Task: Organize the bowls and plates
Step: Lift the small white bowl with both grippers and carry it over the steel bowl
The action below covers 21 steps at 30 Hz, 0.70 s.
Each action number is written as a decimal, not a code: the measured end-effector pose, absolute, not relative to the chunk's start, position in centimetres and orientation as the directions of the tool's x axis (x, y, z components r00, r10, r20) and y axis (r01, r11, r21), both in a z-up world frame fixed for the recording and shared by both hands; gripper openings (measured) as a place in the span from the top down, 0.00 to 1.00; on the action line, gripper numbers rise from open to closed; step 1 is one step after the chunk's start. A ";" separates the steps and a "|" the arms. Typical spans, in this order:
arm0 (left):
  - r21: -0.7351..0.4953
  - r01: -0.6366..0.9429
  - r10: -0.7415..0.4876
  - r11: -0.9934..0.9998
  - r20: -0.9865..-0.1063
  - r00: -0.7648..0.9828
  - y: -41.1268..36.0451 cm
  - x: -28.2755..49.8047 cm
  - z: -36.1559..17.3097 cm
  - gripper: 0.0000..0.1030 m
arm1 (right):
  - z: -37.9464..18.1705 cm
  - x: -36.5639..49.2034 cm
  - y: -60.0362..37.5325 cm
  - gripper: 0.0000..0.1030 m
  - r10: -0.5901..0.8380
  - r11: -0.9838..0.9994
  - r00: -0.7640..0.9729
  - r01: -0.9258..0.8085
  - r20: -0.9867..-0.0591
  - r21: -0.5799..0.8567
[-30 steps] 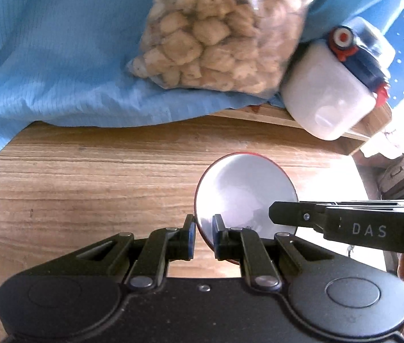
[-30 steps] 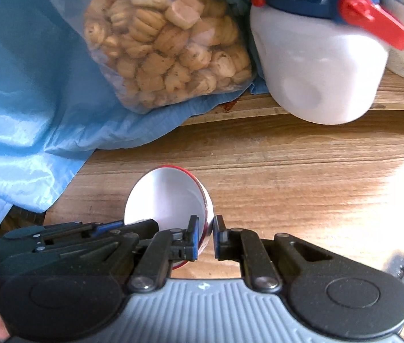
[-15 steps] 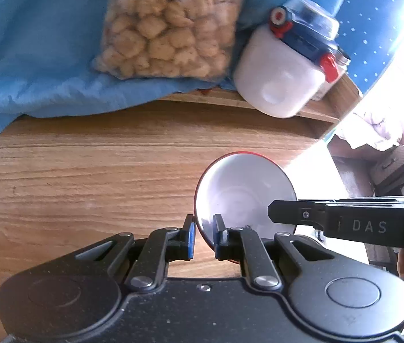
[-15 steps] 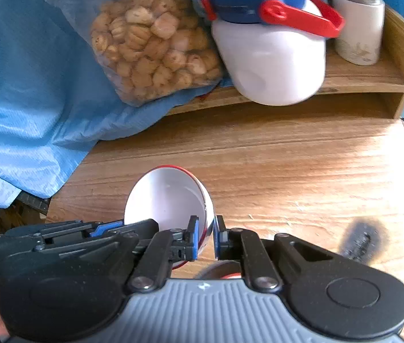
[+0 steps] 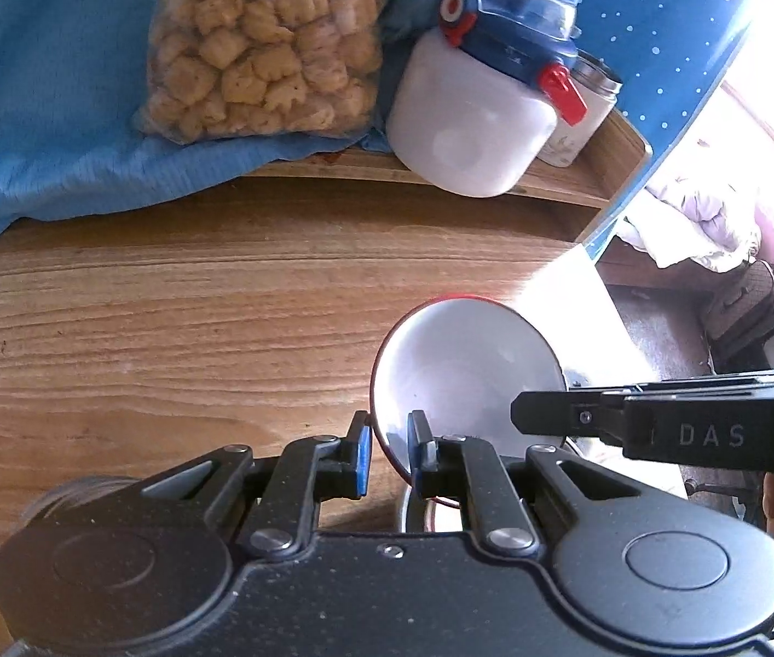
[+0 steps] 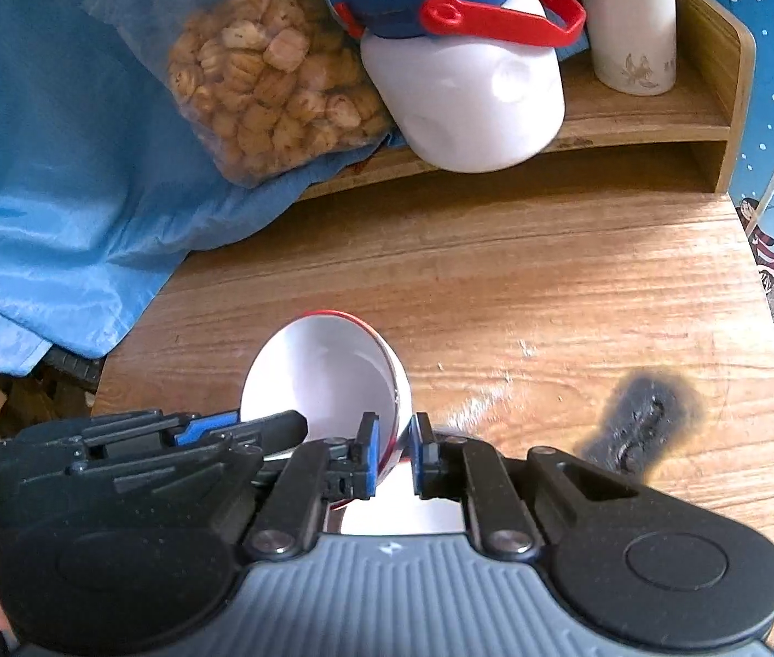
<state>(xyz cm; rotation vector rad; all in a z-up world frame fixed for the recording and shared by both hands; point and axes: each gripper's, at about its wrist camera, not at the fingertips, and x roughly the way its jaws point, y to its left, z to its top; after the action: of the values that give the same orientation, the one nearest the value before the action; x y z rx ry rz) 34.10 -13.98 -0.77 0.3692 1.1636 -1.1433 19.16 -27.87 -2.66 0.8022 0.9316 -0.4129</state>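
From the left wrist view, the left hand-held gripper (image 5: 388, 451) is clenched on the near left rim of a round white bowl with a red outside (image 5: 463, 378), one pad on the red outer wall and the other against the white inside. The bowl is tilted, its opening facing the camera, above the right part of the wooden tabletop (image 5: 168, 328). The right hand-held gripper (image 5: 518, 417) comes in from the right edge, its dark tip at the bowl's right rim. Just below the bowl, partly hidden by the gripper body, shows a curved rim of another dish (image 5: 431, 509); what it is cannot be told. At the far side, a clear plastic bag of pale brown biscuits (image 5: 255, 44) lies on a crumpled blue cloth (image 5: 42, 82), and to its right a white plastic jug with a blue lid and red catch (image 5: 480, 109) stands on a low wooden shelf (image 5: 578, 186), with a white cylindrical canister with a metal top (image 5: 589, 109) behind it.

From the right wrist view, the right hand-held gripper (image 6: 393, 457) is clamped on the bowl's (image 6: 327, 378) right rim, and the left hand-held gripper (image 6: 277, 427) reaches in from the left onto the opposite rim. The bowl is held above the near middle of the tabletop (image 6: 524, 284). A black scorch mark (image 6: 639, 427) lies on the wood to the right. The biscuit bag (image 6: 266, 87), jug (image 6: 469, 87) and canister (image 6: 628, 22) sit at the far side on the shelf (image 6: 660, 115), the blue cloth (image 6: 58, 164) to the left.
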 end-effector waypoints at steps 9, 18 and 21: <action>-0.311 0.832 -0.504 0.459 -0.863 -0.044 -13.3 32.4 -0.7 0.88 | -3.0 17.6 -27.8 0.88 0.063 0.662 0.544 0.605 -0.837 0.442; -0.316 0.814 -0.490 0.488 -0.871 -0.045 -12.8 30.5 -1.3 0.88 | -3.5 16.0 -27.9 0.88 0.093 0.669 0.528 0.595 -0.844 0.446; -0.316 0.807 -0.484 0.500 -0.874 -0.043 -12.6 29.8 -1.4 0.88 | -3.5 15.5 -27.8 0.87 0.103 0.673 0.524 0.589 -0.846 0.447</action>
<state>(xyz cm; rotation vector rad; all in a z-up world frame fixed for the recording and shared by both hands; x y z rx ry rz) 29.81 -12.60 -1.41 0.3349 1.2180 -1.0738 15.51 -27.82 -3.55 0.8048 0.9972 -0.3315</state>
